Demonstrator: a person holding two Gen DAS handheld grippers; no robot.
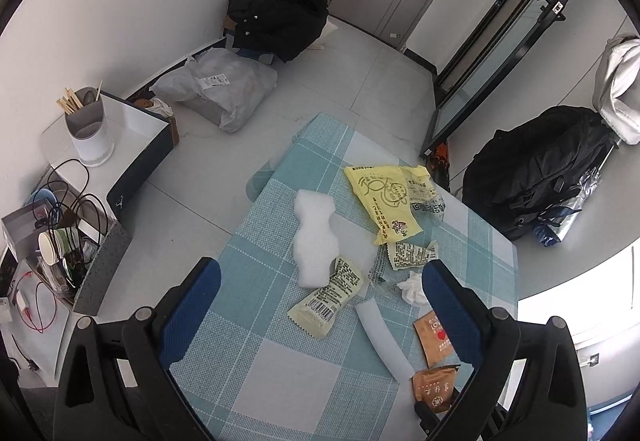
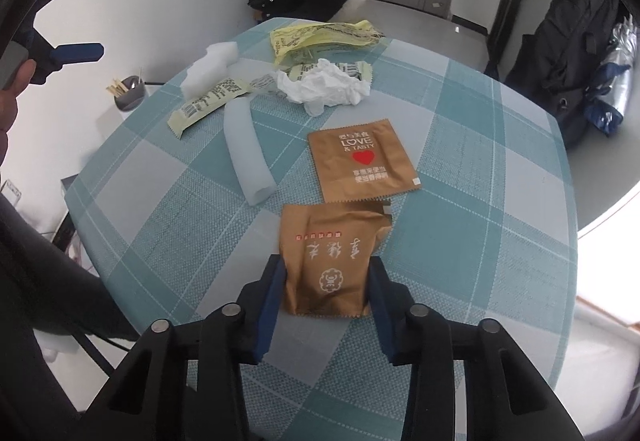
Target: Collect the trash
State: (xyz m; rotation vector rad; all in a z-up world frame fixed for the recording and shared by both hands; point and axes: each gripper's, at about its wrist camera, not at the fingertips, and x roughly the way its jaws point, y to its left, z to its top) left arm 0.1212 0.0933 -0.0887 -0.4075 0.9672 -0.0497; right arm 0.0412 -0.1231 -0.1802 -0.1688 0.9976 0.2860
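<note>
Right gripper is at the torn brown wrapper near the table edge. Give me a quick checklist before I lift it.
1. Torn brown wrapper between the right gripper fingers: ok, it sits in the gap.
2. Pads pressing on the wrapper: cannot tell; both fingers flank its edges closely, contact unclear.
3. Wrapper free of neighbours: ok, the heart-printed brown sachet and white foam tube lie apart from it.
4. Left gripper clear of the lift: ok, it is open above the barcode wrapper, holding nothing.
5. Trash bin or bag in reach: cannot tell, none is plainly visible.
</note>
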